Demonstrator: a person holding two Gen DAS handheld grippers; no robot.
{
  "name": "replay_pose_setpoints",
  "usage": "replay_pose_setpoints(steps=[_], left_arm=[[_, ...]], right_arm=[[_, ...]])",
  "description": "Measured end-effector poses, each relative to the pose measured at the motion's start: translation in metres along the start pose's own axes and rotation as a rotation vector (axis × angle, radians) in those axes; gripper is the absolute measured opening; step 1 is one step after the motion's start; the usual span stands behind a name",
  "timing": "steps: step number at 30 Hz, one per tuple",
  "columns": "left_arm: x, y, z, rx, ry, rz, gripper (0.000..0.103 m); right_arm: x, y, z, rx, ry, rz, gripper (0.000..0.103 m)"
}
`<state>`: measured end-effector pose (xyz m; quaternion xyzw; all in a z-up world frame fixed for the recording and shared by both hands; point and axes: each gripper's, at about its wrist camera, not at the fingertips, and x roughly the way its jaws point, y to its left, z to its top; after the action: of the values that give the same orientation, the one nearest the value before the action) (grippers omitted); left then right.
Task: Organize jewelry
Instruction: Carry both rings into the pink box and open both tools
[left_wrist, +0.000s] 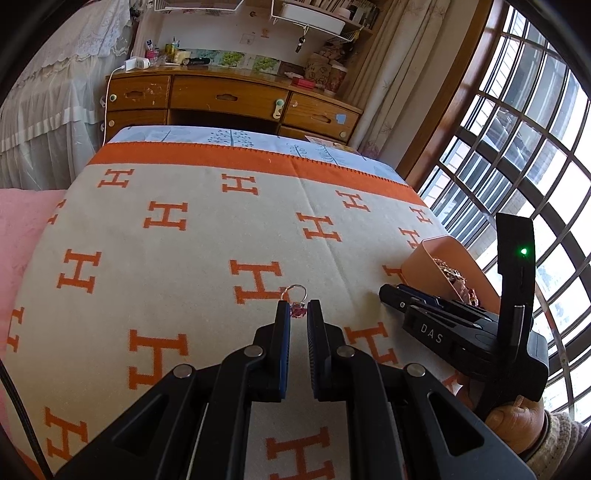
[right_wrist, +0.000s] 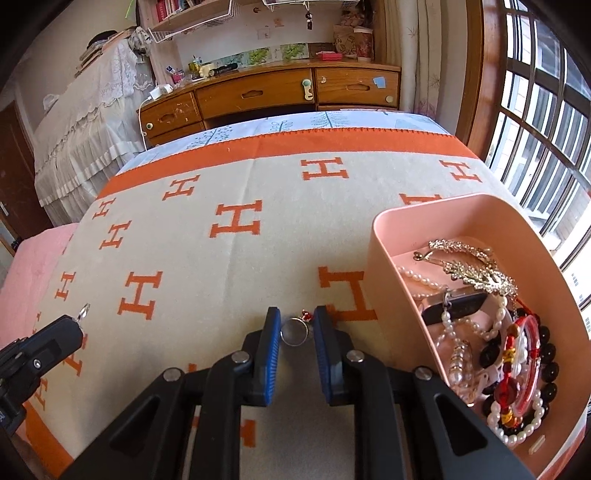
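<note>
Lying between each gripper's parted fingers — one ring apiece.

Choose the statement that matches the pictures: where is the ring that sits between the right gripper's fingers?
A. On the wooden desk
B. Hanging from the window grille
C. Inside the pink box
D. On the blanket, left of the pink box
D: the ring lies on the blanket between the right gripper fingers, left of the pink box.

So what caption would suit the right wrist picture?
Right gripper straddles a silver ring on the H-patterned blanket, beside a pink jewelry box.
</note>
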<state>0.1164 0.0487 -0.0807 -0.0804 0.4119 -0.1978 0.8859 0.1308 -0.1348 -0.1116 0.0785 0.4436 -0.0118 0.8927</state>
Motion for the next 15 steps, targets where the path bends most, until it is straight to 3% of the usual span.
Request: replay_pose_setpoints(steps=[5,10,15], left_arm=[[-0.01,-0.02,-0.001,0.041,-0.001,0.017,0.007],[-0.021,-0.056,-0.001,0.112,0.0,0.016,0.007],[-0.027,-0.105,0.008,0.172,0.013,-0.057,0.007]], right_arm=[[-0.017,-0.009,-0.008,0.052,-0.002,0.115,0.018],[-0.06,-0.026,-0.012,0.087,-0.069,0.233,0.018],[-0.112,-0.072,-0.007,0.13,-0.158,0.273,0.018]])
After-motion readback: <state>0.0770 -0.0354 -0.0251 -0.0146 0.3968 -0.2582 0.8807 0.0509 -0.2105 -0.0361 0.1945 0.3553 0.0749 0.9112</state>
